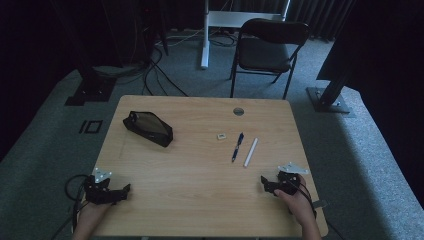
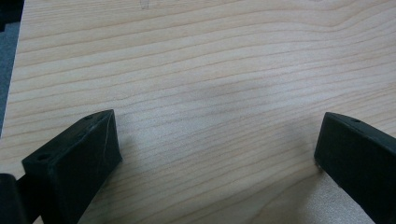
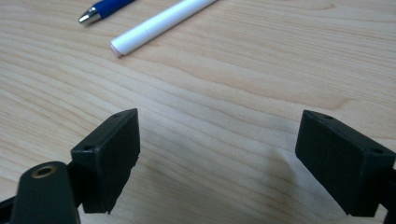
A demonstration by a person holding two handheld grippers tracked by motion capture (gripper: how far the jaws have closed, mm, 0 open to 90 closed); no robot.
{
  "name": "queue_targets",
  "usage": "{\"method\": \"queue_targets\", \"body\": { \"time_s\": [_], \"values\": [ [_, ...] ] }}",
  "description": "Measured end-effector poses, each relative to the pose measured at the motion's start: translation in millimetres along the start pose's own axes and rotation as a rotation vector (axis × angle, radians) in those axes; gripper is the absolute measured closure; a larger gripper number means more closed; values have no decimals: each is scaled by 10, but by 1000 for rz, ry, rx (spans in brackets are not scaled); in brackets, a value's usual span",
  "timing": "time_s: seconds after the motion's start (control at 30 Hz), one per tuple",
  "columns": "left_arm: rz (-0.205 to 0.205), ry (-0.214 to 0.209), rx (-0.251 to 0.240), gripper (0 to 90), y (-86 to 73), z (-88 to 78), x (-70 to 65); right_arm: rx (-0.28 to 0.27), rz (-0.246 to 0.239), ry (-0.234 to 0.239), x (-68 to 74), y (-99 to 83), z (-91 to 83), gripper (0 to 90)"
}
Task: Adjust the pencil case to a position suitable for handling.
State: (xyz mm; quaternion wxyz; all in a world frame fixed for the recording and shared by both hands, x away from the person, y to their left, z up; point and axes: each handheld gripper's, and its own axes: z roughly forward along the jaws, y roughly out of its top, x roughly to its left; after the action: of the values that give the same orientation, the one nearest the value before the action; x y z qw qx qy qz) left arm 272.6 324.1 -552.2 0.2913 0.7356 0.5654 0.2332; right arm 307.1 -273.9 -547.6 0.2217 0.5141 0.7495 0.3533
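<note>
A: Near right edge of the table (image 1: 200, 165) — where's your right gripper (image 1: 267, 185)?
B: Resting there, jaws wide apart, nothing between them. White pen (image 1: 251, 152) lies just beyond, blue pen (image 1: 237, 146) beside its left.
A: Left gripper (image 1: 120, 192)?
B: Near left corner — jaws spread, empty.

No legible text, label, brand, number or sign found. Checked: blue pen (image 1: 237, 147), white pen (image 1: 250, 152) just beside it, small pale item (image 1: 221, 135) near the blue pen, dark pouch (image 1: 148, 128) well apart from it. Surfaces plain or too small and dim to read.
</note>
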Motion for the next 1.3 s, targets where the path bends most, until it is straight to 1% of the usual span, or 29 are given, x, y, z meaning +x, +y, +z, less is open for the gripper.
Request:
{"method": "queue_targets", "body": {
  "time_s": [0.1,0.2,0.37,0.53,0.6,0.67,0.73,0.8,0.97,1.3],
  "values": [
    [0,0,0,2,0,0,0,-6,-2,2,14,16,-1,135],
    [0,0,0,2,0,0,0,-14,1,14,35,45,-4,135],
    [0,0,0,2,0,0,0,-35,30,43,97,116,-24,135],
    [0,0,0,2,0,0,0,-39,-7,42,156,185,-12,136],
    [0,0,0,2,0,0,0,-46,-10,50,184,208,-10,135],
    [0,0,0,2,0,0,0,-46,-25,49,210,224,-7,135],
    [0,0,0,2,0,0,0,-46,-22,53,230,239,2,135],
    [0,0,0,2,0,0,0,-47,-31,53,242,250,17,135],
    [1,0,0,2,0,0,1,-47,-33,69,293,281,45,135],
    [1,0,1,2,0,0,1,-72,-44,84,403,405,95,135]
  ]
}}
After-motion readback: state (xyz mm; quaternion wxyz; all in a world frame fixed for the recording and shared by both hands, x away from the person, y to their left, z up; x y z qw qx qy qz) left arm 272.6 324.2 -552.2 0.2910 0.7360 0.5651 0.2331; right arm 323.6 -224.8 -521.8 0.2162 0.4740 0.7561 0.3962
